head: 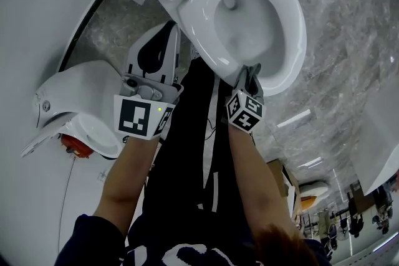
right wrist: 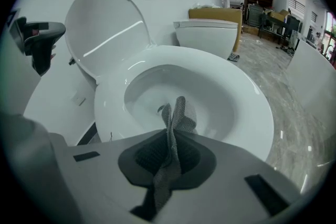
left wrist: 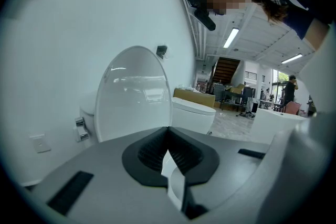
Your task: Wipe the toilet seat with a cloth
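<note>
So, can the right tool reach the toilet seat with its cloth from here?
Probably yes: the right tool, shut on the cloth, hangs close to the toilet seat, the lid stands up, and nothing lies between them.

1. I can read no word, number or brand name in any view.
2. The left cube [head: 142,116], on my left gripper [head: 163,47], bears only black-and-white square marker patterns, not letters.
3. The right cube [head: 244,111], on my right gripper [head: 249,75], bears the same kind of pattern.
4. The toilet seat [head: 274,3] and the cloth [right wrist: 176,123] show no legible print.
5. Any print on the cardboard box [right wrist: 215,14] far behind is too small to tell.
</note>
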`<state>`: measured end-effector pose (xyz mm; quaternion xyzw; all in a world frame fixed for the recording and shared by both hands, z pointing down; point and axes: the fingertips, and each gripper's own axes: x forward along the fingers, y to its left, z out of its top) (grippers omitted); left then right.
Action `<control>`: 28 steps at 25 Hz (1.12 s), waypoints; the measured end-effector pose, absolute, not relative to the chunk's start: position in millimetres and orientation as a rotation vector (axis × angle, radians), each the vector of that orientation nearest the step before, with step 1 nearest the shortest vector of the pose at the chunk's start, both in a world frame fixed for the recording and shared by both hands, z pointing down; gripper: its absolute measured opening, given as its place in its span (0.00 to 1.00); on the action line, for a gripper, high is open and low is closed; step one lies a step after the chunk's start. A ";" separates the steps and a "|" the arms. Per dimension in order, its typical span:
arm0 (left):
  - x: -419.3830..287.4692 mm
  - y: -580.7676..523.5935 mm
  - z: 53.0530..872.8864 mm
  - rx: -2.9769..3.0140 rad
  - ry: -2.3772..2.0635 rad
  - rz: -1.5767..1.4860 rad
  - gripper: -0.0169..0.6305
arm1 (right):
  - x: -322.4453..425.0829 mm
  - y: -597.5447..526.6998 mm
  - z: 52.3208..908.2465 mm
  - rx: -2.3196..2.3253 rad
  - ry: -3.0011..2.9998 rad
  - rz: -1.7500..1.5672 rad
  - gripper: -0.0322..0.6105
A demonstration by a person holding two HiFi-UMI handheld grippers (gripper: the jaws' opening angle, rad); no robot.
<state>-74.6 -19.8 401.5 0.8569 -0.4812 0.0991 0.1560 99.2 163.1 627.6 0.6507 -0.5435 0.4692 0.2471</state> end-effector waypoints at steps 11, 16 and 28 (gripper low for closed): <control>-83.8 -28.7 398.7 2.445 -1.387 0.285 0.04 | 77.1 146.9 626.7 1.839 -1.437 1.365 0.09; -87.4 -35.9 396.8 2.444 -1.388 0.291 0.04 | 62.2 133.4 626.5 1.848 -1.436 1.398 0.09; -105.4 -48.3 398.4 2.428 -1.403 0.298 0.04 | 35.0 104.9 628.8 1.922 -1.380 1.462 0.09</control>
